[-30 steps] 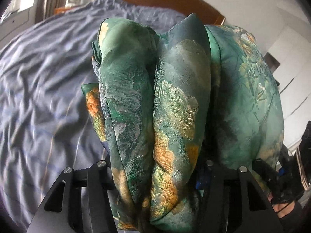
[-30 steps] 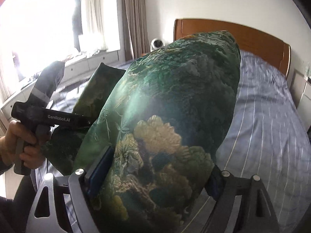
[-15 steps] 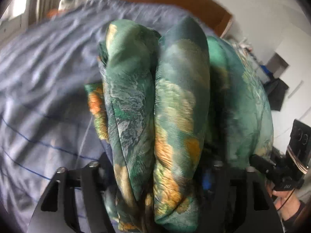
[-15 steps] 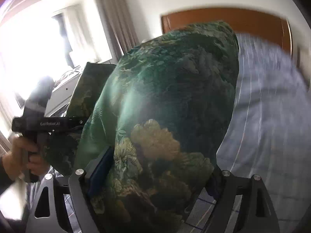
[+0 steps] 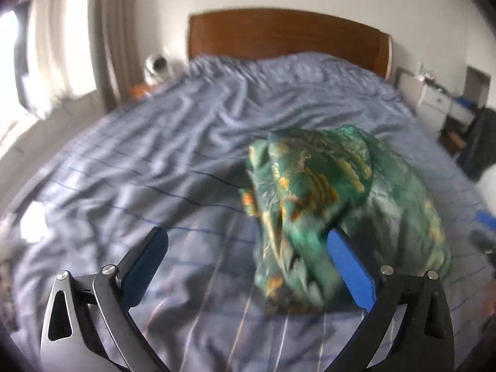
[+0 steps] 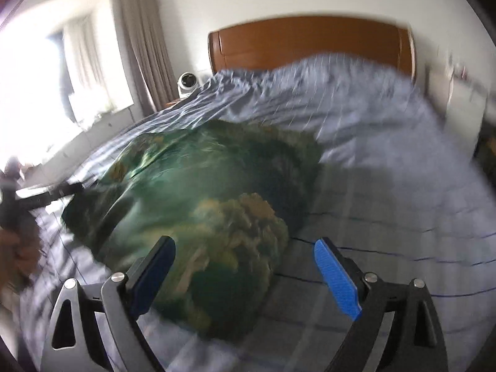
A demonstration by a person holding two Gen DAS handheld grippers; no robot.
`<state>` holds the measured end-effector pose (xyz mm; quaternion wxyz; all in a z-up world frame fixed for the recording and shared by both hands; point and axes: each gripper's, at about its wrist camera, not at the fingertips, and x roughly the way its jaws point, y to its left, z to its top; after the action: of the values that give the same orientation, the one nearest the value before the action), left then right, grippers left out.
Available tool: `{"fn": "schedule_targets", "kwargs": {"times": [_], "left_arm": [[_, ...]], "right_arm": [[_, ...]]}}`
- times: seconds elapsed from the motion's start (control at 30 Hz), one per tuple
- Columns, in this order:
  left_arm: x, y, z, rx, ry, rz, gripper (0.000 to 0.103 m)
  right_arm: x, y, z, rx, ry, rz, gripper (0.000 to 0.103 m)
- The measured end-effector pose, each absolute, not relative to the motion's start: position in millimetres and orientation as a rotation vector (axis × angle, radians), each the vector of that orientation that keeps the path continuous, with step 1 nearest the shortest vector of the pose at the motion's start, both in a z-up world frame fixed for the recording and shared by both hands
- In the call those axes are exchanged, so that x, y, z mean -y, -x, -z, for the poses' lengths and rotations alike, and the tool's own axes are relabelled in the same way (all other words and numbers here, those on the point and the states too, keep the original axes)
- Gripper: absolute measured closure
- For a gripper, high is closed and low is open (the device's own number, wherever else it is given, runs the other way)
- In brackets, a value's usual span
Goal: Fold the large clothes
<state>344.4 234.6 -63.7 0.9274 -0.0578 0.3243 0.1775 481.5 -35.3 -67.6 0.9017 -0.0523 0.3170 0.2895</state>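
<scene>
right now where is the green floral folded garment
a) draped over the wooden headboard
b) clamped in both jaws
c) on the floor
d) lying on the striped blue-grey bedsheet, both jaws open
d: the green floral folded garment lies on the striped blue-grey bedsheet, with both the left gripper and right gripper spread open.

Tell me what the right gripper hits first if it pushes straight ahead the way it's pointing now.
Most likely the green floral garment. The right gripper is open, and the bundle lies on the bed right ahead, bulging between the fingers toward the left one. Blur leaves the gap unclear.
</scene>
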Motion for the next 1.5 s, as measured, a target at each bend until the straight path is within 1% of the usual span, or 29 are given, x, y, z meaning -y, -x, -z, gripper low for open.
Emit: {"fn": "schedule_targets", "kwargs": {"times": [0.1,0.17,0.4,0.57,0.7,1.07,1.5], "left_arm": [[-203.7,-305.2,50.7,-0.623,0.068,-0.456,0.001],[-189.6,-289.5,46.0,-0.58,0.066,-0.469,0.001],[-144.5,-253.2,32.8,-0.589,0.055,-0.458,0.001],[-119.1,-227.9,18.4,-0.574,0.042,-0.464,0.001],[-110.7,-214.6,12.0,-0.562,0.049,-0.459,0.001],[-81.6,-185.8,15.0,-0.605,0.056,-0.382,0.0],[-78.8,-172.9,26.4,-0.684,0.129,-0.369,0.0]], "right_arm": [[52.1,-428.7,44.0,-0.552,0.122,-0.517,0.01],[64.6,-415.3,34.0,-0.526,0.086,-0.483,0.01],[95.6,-351.8,16.0,-0.572,0.067,-0.387,0.01],[109.7,-319.4,4.5,-0.541,0.082,-0.362,0.01],[114.4,-302.2,-0.2,-0.565,0.089,-0.387,0.01],[101.8,-258.0,1.6,-0.593,0.181,-0.367,0.01],[95.7,-243.6,-0.5,-0.618,0.228,-0.327,0.01]]}}
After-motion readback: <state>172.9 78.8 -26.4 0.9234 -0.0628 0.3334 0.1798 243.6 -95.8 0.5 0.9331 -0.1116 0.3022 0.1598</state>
